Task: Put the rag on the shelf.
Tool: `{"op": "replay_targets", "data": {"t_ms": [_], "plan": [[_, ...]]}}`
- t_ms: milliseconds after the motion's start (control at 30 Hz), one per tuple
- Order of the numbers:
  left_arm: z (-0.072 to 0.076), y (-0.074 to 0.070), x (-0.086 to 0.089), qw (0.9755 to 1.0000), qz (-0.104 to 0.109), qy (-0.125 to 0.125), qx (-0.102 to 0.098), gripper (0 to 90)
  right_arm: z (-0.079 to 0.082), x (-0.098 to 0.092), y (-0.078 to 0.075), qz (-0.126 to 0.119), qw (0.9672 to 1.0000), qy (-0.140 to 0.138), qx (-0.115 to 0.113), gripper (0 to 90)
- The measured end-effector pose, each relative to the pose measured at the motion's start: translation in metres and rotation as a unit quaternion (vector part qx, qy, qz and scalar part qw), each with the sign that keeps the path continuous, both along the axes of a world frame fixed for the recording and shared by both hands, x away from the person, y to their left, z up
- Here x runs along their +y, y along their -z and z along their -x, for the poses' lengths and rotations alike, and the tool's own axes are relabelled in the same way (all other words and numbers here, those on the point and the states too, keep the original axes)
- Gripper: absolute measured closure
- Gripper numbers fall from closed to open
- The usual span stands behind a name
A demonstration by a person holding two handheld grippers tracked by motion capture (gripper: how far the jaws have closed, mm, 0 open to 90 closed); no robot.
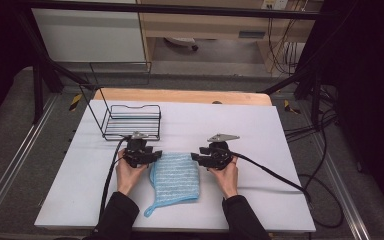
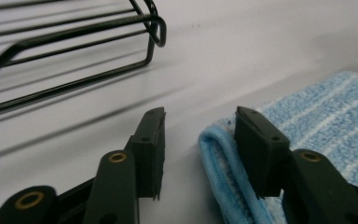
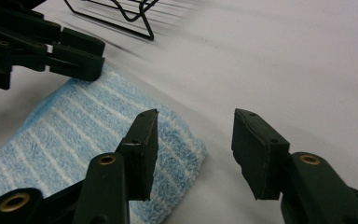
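Flanking a folded blue cloth [image 1: 176, 176] at its two top corners: left gripper [image 1: 153, 156] and right gripper [image 1: 196, 157], both with jaws apart, clamping nothing, likely just letting go after a fold. Lying flat near the front of a white table [image 1: 260, 135]; wire basket [image 1: 130, 121] behind; grey floor [image 1: 10, 150] around.

A white counter [image 1: 260, 135] stood on grey carpeted floor [image 1: 10, 135]. Beyond the counter were a white cabinet [image 1: 87, 32] and wooden furniture [image 1: 205, 22]; black cables [image 1: 325, 150] trailed beside it.
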State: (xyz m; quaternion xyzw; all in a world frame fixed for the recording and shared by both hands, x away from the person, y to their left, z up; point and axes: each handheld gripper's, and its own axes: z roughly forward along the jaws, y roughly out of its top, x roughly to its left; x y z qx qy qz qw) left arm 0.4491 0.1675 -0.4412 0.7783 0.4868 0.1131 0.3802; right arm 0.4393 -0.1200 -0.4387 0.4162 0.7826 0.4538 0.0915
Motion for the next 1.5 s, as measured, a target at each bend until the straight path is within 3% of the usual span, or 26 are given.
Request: {"op": "replay_targets", "data": {"t_ms": [333,533,700,1133,1500], "plan": [[-0.001,0.005,-0.005,0.9994,0.01,0.013,0.029,71.1,-0.007,0.001,0.004,0.0,0.9996,0.01,0.025,50.3],[-0.001,0.006,-0.005,0.9992,0.011,0.016,0.036,73.2,-0.015,0.006,0.01,0.017,0.9991,0.008,0.037,53.0],[0.0,0.006,-0.006,0.9993,0.004,0.023,0.03,75.7,-0.017,0.01,0.014,0.019,0.9984,0.001,0.053,58.6],[-0.002,0.007,0.0,0.998,0.035,0.026,0.045,81.5,-0.019,0.013,0.016,0.001,0.9961,-0.014,0.087,80.0],[0.01,-0.006,0.013,0.9963,0.079,0.035,0.009,82.6,-0.009,0.01,0.001,-0.02,0.9982,-0.008,0.057,82.7]]}}
